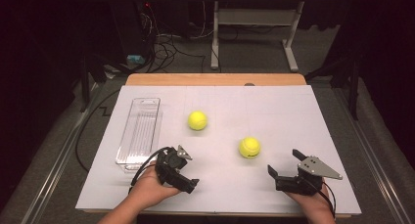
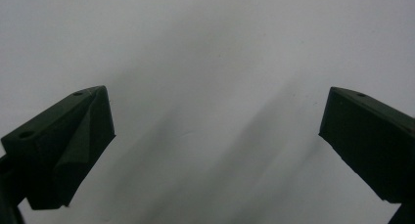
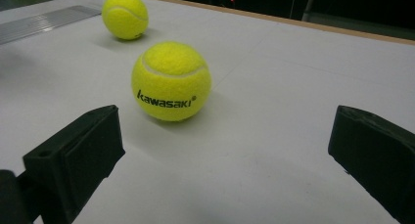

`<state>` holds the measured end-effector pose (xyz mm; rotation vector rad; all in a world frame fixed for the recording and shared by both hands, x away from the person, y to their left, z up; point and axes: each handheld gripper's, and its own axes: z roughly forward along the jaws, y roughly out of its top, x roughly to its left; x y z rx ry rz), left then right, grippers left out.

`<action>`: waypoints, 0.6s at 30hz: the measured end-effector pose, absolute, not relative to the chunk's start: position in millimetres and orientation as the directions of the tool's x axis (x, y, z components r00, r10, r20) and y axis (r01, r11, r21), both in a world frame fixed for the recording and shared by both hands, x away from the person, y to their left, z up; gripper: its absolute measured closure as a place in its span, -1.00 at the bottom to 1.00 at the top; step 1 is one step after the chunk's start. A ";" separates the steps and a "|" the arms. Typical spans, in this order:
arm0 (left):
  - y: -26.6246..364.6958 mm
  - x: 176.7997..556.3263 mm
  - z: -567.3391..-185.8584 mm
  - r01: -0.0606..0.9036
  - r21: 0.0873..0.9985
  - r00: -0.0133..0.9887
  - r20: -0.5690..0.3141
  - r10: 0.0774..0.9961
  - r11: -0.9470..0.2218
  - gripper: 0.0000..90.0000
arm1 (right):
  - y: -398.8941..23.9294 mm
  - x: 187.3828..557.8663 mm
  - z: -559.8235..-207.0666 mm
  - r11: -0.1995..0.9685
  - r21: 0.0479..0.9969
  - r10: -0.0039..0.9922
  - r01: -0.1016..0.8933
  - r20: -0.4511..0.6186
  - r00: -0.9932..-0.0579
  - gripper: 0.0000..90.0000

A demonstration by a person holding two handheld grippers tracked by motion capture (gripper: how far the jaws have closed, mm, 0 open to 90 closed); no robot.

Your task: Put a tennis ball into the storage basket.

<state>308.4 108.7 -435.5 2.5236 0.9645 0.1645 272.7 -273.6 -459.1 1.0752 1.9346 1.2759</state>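
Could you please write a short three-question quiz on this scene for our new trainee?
1. True or false: the right tool is open, with the nearer tennis ball ahead of its jaws.
2. How many tennis balls lie on the white table?
3. Where is the clear tray: A) on the person's left side, B) on the right side, C) between the balls?

Key
1. True; it touches nothing.
2. Two; the farther tennis ball lies nearer the tray.
3. A, beyond the left tool, which is also open.
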 end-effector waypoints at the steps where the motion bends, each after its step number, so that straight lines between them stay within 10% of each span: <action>1: 107.7 310.2 -434.0 0.613 0.413 0.753 -0.046 0.657 -0.674 -0.99 | -273.7 272.6 -459.0 0.217 0.927 0.860 0.307 -0.033 -0.508 -1.00; 18: 97.6 333.2 -422.8 0.642 0.172 0.766 -0.087 0.637 -0.748 -0.99 | -272.2 271.1 -459.3 0.227 0.924 0.854 0.308 -0.037 -0.518 -1.00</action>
